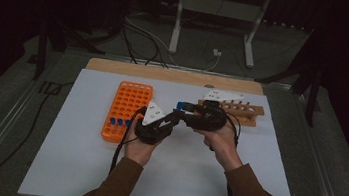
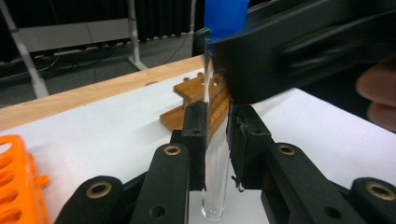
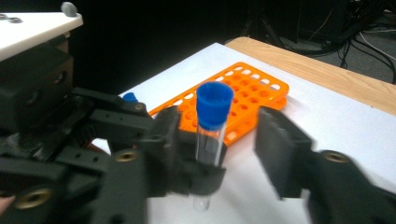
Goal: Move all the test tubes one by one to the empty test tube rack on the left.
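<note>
Gripping a clear tube [image 2: 215, 172] upright between its black jaws, the left gripper [image 2: 217, 140] is holding the glass low on its body, above the white tabletop [image 1: 75, 151]. The tube's blue cap [image 3: 214, 105] is sticking up between the right gripper's [image 3: 219, 154] jaws, which are standing apart around it, the one on the right of that view clear of the glass. An orange rack [image 1: 125, 109] is lying to the left with blue-capped tubes [image 1: 116, 121] in its near rows, and a wooden rack [image 1: 241, 111] is sitting behind the right hand [image 1: 220, 139].
</note>
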